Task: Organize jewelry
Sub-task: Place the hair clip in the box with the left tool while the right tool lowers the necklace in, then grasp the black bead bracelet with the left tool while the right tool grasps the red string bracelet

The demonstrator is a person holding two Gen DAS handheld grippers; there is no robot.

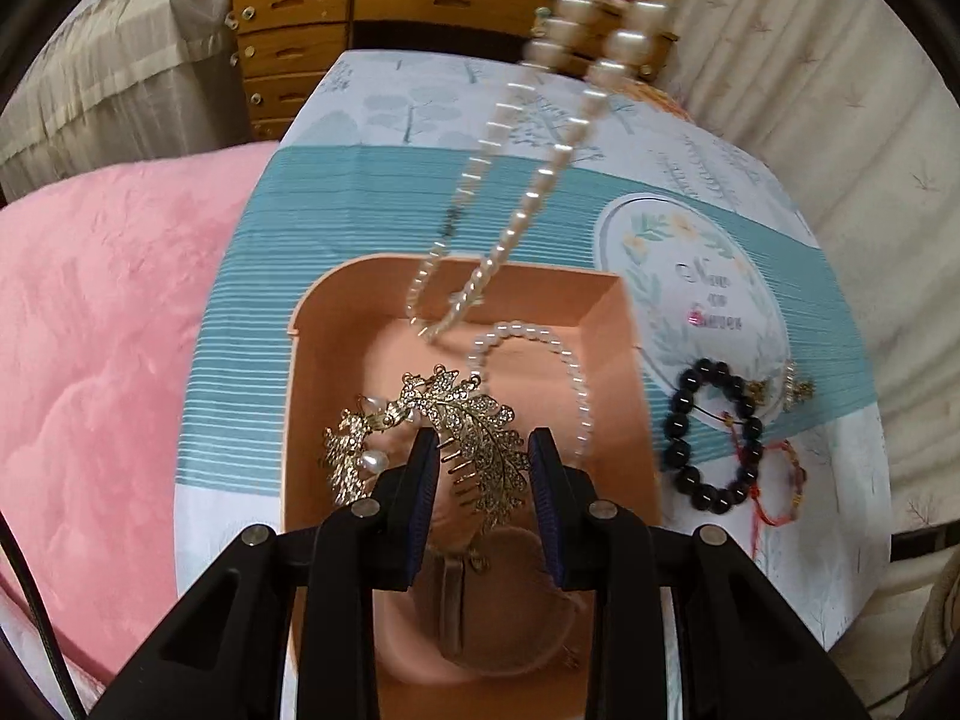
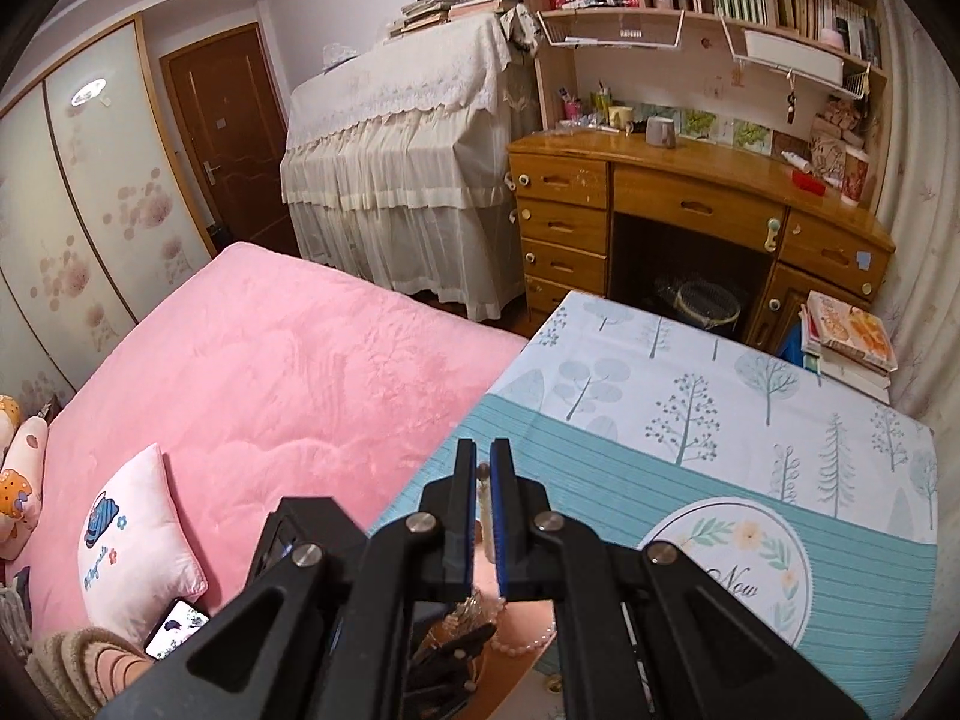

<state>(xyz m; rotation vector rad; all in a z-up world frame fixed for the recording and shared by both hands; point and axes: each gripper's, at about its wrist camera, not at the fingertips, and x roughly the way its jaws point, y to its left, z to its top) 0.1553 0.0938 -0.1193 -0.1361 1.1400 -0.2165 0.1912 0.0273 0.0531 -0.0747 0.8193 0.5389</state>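
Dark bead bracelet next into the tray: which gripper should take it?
Left, probably. The left gripper is open over the peach tray, near the dark bead bracelet. The right gripper is raised, shut on the pearl necklace.

- Left wrist cam: looks steeply down along left gripper (image 1: 482, 441), close over peach tray (image 1: 606, 324) just ahead of the fingers.
- Right wrist cam: higher, shallower pitch past right gripper (image 2: 483, 462), faces the desk (image 2: 690, 180) far ahead.
- Shared: tablecloth (image 1: 360, 210) (image 2: 660, 408), pink bed (image 1: 120, 330) (image 2: 270, 360), desk drawers.
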